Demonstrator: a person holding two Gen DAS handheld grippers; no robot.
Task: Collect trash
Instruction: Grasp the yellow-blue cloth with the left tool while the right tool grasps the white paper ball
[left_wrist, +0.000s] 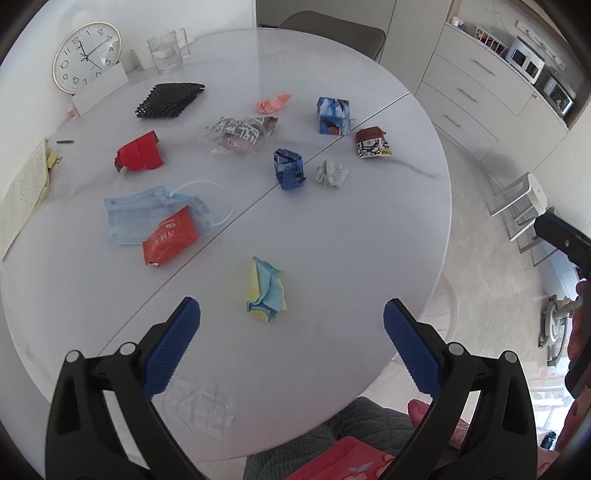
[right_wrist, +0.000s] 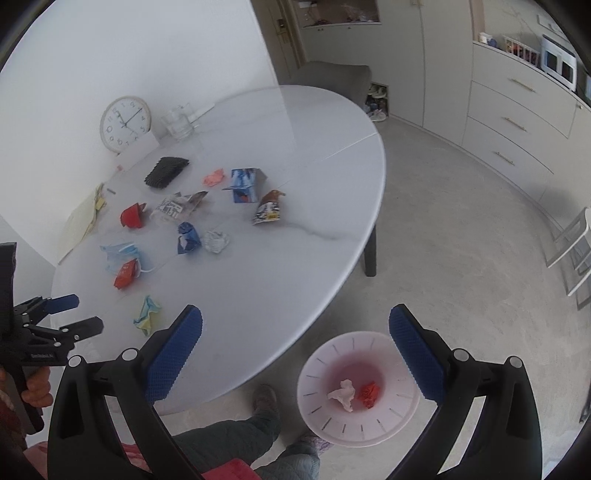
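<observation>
Left claw (left_wrist: 291, 314) hangs wide open and empty, the yellow-blue paper wad (left_wrist: 266, 291) lying just ahead between its tips, bare bench (left_wrist: 369, 240) around. Right claw (right_wrist: 295, 321) gapes empty above the floor bin (right_wrist: 373, 435), off the bench's edge.

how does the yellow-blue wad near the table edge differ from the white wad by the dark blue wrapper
The yellow-blue wad is pale yellow and light blue; the white wad is whitish grey. The yellow-blue wad is taller than wide, with loose folds; the white wad is balled up tighter and rounder. The yellow-blue wad lies alone near the table's front edge; the white wad sits farther in, just beside the dark blue wrapper. Both are crumpled paper, still on the table.
</observation>
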